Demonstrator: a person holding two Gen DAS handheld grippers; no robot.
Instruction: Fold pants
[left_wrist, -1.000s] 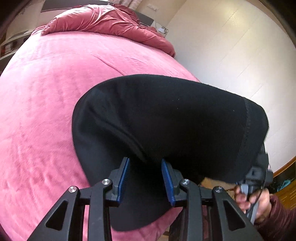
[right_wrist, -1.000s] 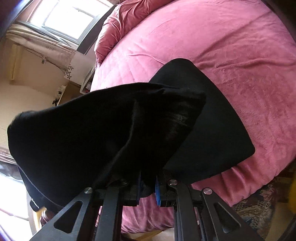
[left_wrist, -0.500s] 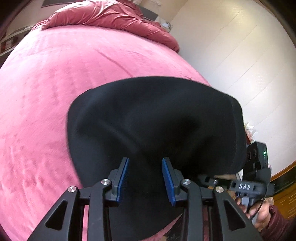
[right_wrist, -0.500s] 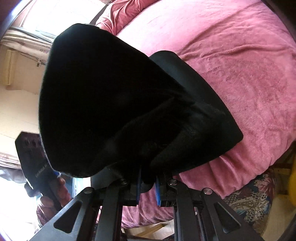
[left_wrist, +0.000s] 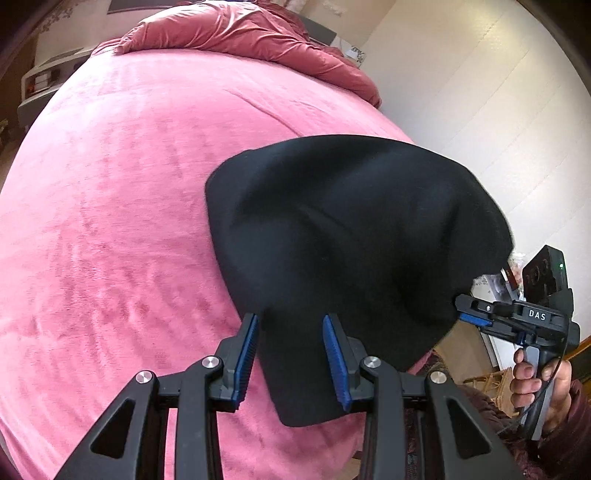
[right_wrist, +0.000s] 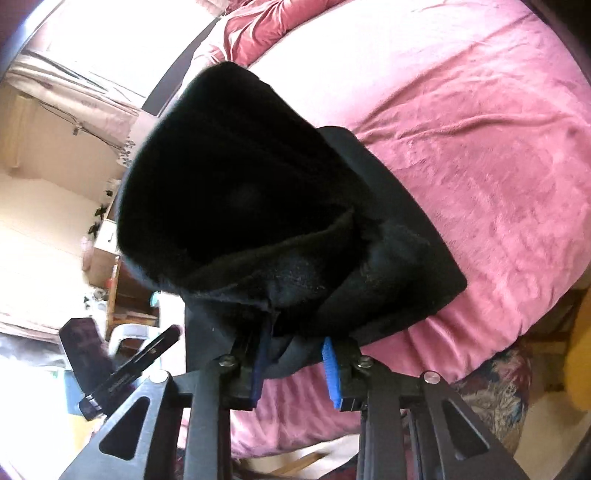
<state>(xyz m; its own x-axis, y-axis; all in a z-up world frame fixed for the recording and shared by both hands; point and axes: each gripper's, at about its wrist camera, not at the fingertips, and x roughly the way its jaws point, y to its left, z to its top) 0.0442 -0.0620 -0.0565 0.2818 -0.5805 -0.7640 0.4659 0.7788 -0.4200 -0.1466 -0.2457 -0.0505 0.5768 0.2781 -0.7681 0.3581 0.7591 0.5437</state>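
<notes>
The black pants (left_wrist: 354, 236) lie folded in a thick bundle on the pink bed (left_wrist: 110, 221), at its near right corner. My left gripper (left_wrist: 291, 356) is open, its blue pads astride the bundle's near corner without pressing it. My right gripper (left_wrist: 474, 317) sits at the bundle's right edge, held by a hand (left_wrist: 532, 380). In the right wrist view the pants (right_wrist: 258, 206) bulge in front of my right gripper (right_wrist: 295, 367). Its jaws are opening, loose cloth hangs between them, and the right pad is bare. My left gripper's fingers (right_wrist: 147, 354) show at lower left.
A crumpled red duvet (left_wrist: 240, 33) is heaped at the head of the bed. A white wall (left_wrist: 480, 110) runs along the right side. A bright window (right_wrist: 92, 48) and low furniture (right_wrist: 110, 243) stand beyond the bed; a patterned rug (right_wrist: 495, 398) covers the floor.
The lifted layer of the pants has swung over and come down on the layer below. My right gripper's jaws, shut on the cloth before, have parted. My left gripper shifted left and down.
</notes>
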